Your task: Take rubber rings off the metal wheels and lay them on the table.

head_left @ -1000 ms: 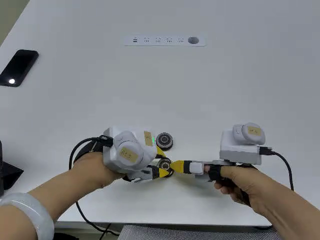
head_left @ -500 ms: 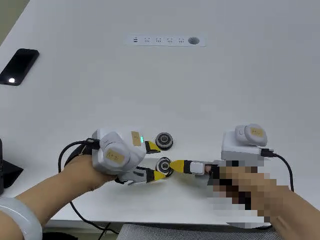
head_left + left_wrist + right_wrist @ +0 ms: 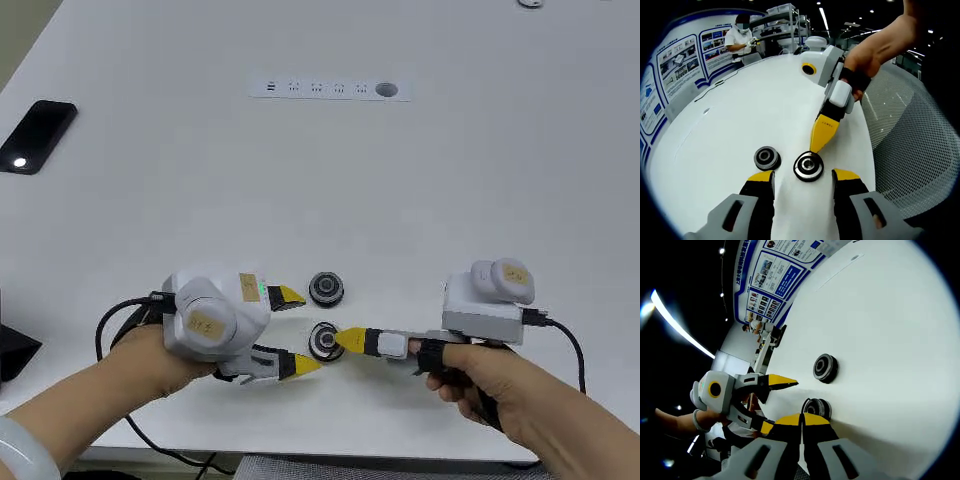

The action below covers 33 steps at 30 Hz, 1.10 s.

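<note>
The near wheel (image 3: 325, 341) lies flat on the white counter (image 3: 450, 180) close to its front edge, with a dark rubber ring (image 3: 796, 170) apparently seated around its rim. The second wheel (image 3: 326, 288) lies just beyond it, apart and likewise ringed. The right tongs (image 3: 347, 340) are pressed together with nothing between them, their yellow tip set against the near wheel's side. The left tongs (image 3: 298, 330) gape wide, and the near wheel sits just ahead of the gap, not yet between the jaws.

By the look of it the first ring is only being approached, and none has come off. The next move probably calls for the left tongs to slide forward and close on the wheel to steady it, while the right tip is worked under the ring — a fine, shallow pry on a small part that could skid on the smooth counter.

The head view gives the layout, with a power strip (image 3: 328, 88) and a phone (image 3: 38, 135) well away. The left gripper view shows the bright metal hub and the right tip meeting the rim. The right gripper view shows its own jaws flush together and the near wheel almost edge-on — whether the tip has got under the rubber cannot be told.
</note>
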Available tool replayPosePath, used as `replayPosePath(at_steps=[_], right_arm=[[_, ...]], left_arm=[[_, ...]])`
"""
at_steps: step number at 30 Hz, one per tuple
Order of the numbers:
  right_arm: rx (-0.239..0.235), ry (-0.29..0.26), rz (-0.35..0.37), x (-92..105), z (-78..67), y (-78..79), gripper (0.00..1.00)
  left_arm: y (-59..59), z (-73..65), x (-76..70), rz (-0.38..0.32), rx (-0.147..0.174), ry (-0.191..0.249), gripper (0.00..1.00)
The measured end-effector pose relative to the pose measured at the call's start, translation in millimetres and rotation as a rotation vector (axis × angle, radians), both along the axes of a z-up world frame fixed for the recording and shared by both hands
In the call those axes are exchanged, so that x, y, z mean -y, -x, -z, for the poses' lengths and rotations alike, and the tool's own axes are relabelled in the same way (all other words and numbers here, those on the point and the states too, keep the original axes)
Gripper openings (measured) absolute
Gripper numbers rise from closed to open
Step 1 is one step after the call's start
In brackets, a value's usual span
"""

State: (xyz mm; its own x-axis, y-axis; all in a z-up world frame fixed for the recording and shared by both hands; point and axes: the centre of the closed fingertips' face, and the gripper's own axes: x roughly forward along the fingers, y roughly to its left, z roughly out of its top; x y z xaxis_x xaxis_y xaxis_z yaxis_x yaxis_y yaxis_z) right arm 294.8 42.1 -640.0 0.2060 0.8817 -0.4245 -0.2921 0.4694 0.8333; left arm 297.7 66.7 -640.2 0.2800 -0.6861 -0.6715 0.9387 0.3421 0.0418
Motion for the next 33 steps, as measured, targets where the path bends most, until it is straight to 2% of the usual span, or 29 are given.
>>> replayPosePath(at_steps=[8, 12, 25, 33], right_arm=[[-0.013, -0.054, 0.032, -0.5, -9.4, -0.7, 0.01], [-0.020, -0.108, 0.070, 1.1, -21.8, -6.1, 0.01], [-0.003, -0.105, 0.144, 27.5, -26.2, -17.8, 0.01], [-0.001, -0.091, 0.196, 44.1, -20.4, -30.0, 0.02]], left_arm=[[0.9, 1.7, -6.4, -0.021, -0.002, 0.020, 0.50], [1.4, 1.8, -8.5, -0.033, -0.002, 0.028, 0.50], [1.8, -6.0, -10.7, -0.072, 0.009, 0.084, 0.52], [2.5, -7.6, -11.2, -0.096, 0.008, 0.105, 0.53]])
